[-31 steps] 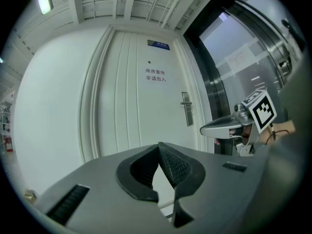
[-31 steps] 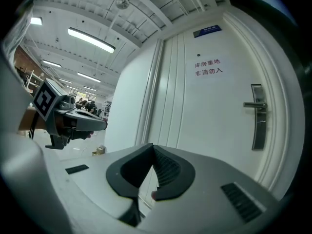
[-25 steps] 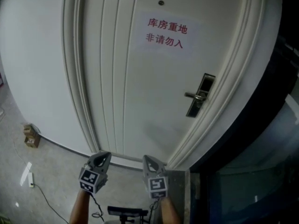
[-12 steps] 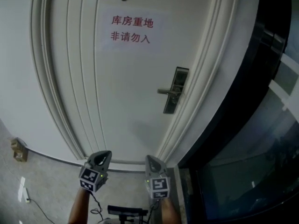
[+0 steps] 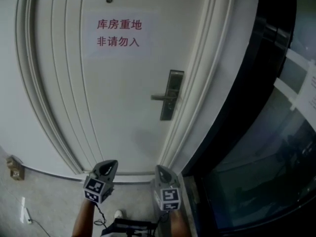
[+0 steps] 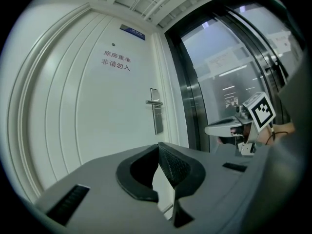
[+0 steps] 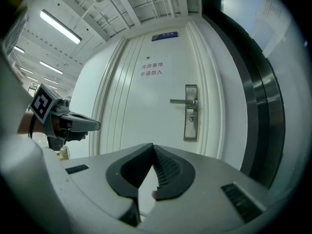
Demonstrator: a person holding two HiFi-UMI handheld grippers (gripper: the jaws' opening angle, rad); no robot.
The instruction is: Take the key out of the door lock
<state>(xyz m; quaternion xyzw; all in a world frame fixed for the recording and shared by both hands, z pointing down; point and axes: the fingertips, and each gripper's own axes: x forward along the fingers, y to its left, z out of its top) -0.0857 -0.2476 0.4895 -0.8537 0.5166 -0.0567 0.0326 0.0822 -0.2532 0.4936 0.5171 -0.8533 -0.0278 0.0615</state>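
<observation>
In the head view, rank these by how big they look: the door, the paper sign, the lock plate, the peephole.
1. door
2. paper sign
3. lock plate
4. peephole
All sit on the same door face, so nearness to the camera hardly affects the order.

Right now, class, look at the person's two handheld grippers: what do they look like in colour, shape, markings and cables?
The left gripper and right gripper are grey, wedge-shaped, tapering to dark ribbed pads. Each carries a cube with black-and-white square markers. A thin dark cable hangs under the left one. No sleeves show.
</observation>
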